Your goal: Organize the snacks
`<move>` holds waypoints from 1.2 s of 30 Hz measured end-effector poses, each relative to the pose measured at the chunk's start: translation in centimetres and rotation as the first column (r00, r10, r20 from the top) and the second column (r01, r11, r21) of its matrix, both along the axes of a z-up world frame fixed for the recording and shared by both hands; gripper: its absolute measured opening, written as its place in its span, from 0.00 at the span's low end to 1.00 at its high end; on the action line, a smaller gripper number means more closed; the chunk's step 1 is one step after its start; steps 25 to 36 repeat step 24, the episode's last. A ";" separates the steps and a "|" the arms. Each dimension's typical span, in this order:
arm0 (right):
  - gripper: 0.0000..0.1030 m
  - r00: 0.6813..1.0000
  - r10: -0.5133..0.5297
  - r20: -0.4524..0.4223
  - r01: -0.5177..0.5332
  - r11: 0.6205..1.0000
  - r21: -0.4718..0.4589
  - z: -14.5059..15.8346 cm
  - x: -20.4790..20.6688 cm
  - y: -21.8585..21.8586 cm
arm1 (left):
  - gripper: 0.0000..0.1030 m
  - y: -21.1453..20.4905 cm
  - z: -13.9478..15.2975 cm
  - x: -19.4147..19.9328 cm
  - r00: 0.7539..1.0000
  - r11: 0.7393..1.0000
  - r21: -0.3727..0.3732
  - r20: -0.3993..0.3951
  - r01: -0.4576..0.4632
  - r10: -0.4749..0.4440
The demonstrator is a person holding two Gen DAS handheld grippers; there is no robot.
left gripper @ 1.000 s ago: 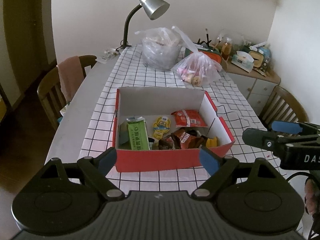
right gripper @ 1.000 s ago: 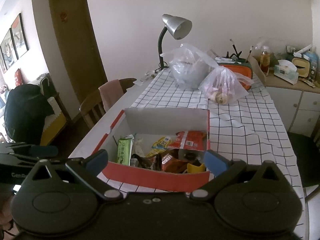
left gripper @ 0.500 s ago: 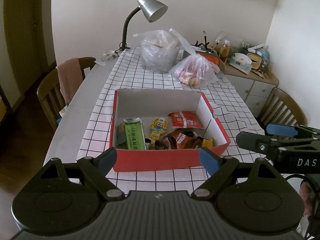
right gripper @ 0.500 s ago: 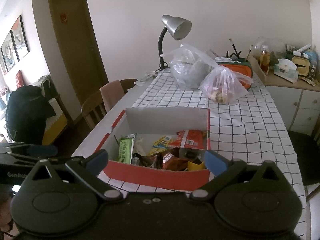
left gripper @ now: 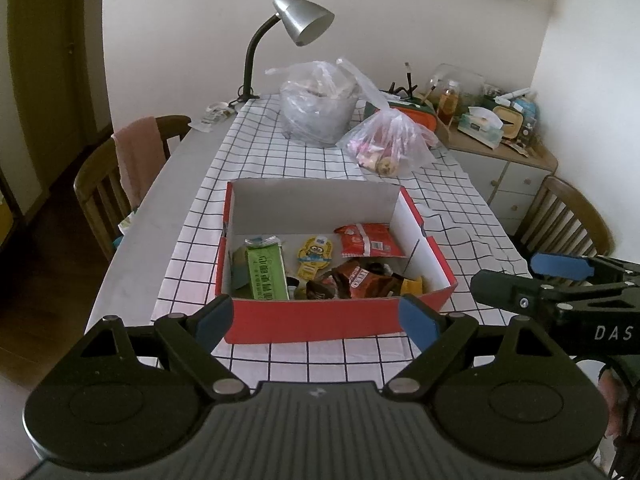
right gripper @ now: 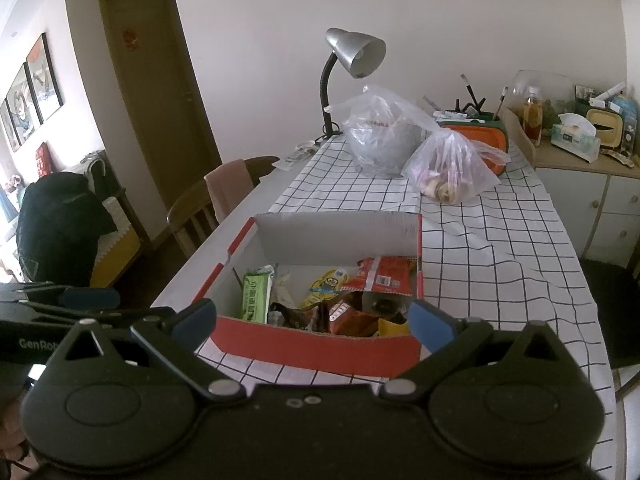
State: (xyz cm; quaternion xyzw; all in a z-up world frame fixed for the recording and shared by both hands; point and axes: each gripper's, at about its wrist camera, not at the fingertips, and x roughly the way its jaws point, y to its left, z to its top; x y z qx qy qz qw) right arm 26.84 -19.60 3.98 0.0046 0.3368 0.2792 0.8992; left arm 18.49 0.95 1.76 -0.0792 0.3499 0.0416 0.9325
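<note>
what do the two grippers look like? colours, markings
Both match: matte black plastic bodies with round discs on each side, silver pivot pins, linkage arms and blue pads on the fingers. The left gripper has a ribbed top surface; its side reads "GenRo...". The right gripper has white "DAS" lettering on its side, seen from the left wrist view.

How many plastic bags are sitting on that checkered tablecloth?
2. The larger plastic bag sits at the table's far end beside the lamp; the smaller plastic bag lies in front of it to the right, behind the red box.
</note>
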 end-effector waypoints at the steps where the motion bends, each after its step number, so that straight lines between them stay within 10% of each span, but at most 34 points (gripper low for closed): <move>1: 1.00 1.000 0.000 -0.001 0.000 1.000 0.000 0.0 -0.1 0.0 | 0.87 0.0 0.0 0.0 1.000 1.000 0.000 0.000 -0.001 0.001; 36: 1.00 1.000 -0.013 -0.023 0.013 1.000 -0.008 -0.5 -1.1 -0.6 | 0.87 0.2 -0.1 -1.0 1.000 1.000 -0.012 -0.011 -0.014 0.014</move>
